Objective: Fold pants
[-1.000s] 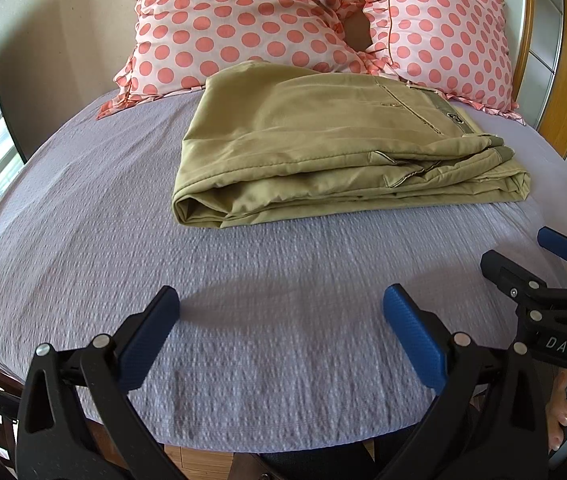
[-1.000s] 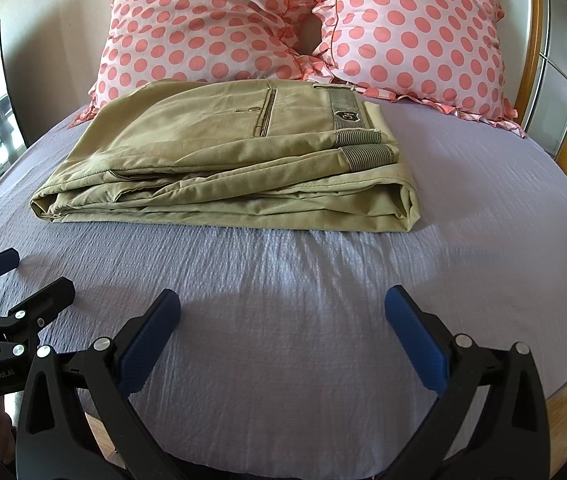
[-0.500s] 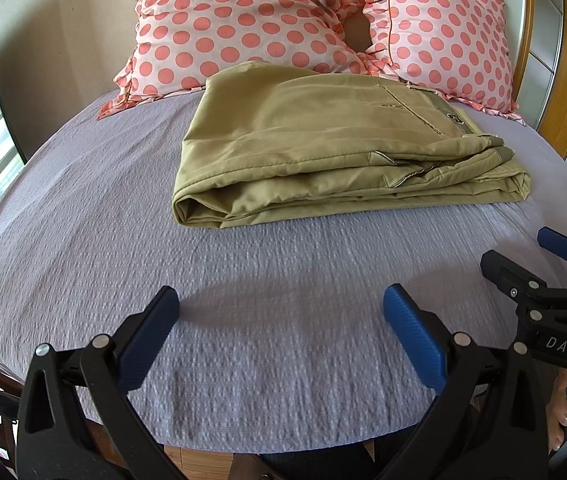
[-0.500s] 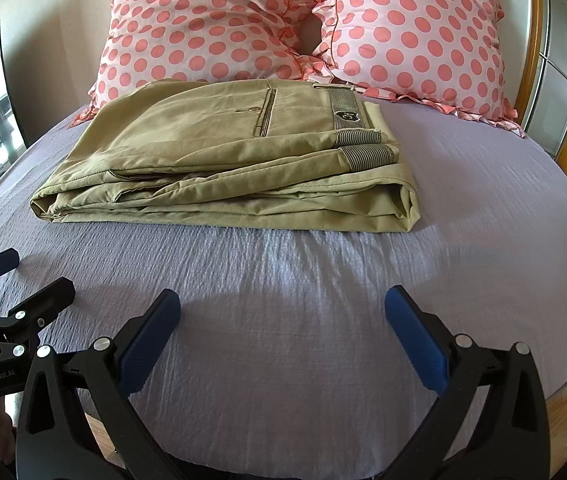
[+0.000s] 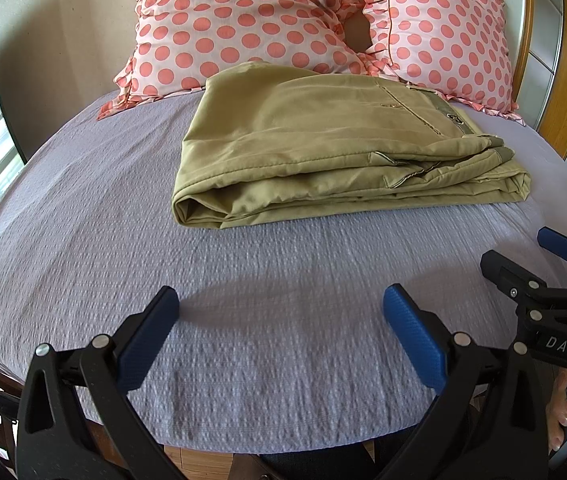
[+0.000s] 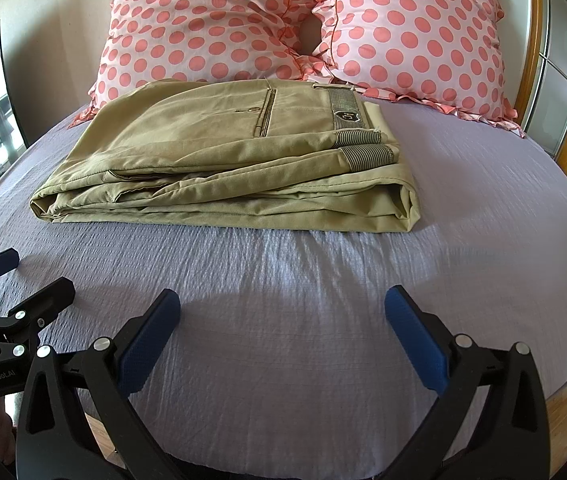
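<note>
Pants (image 5: 339, 152), smooth khaki, lie folded in a flat stack at twelve o'clock; my left claw (image 5: 279, 332) and right claw (image 6: 283, 332) hover spread wide, empty, over crinkled lilac sheet (image 6: 283, 280)

Khaki pants (image 5: 323, 152) lie folded into a flat stack on the bed (image 5: 243, 320), far side, touching the pillows (image 6: 283, 28).
</note>
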The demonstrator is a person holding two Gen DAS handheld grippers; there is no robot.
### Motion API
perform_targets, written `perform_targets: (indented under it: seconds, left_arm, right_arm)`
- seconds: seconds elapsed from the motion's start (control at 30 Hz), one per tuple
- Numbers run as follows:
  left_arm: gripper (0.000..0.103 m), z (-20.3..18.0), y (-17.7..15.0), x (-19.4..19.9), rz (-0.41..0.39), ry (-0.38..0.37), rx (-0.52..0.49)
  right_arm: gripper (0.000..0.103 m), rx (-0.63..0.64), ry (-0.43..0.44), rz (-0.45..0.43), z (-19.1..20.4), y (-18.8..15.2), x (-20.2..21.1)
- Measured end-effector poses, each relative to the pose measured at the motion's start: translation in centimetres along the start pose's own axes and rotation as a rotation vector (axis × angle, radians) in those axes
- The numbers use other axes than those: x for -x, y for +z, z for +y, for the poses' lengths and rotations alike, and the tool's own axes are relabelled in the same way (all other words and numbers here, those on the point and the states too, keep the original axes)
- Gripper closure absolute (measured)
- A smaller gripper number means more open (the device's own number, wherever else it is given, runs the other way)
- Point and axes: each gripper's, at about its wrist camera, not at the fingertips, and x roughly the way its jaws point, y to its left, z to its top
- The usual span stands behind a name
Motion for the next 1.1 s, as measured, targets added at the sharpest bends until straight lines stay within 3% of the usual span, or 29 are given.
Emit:
perform_targets:
  seconds: [1.1]
  left_arm:
    - [0.002, 0.09, 0.45, -0.45, 0.047, -0.007, -0.006]
  right_arm:
    - [0.001, 0.002, 0.002, 0.000, -0.10, 0.02, 0.03]
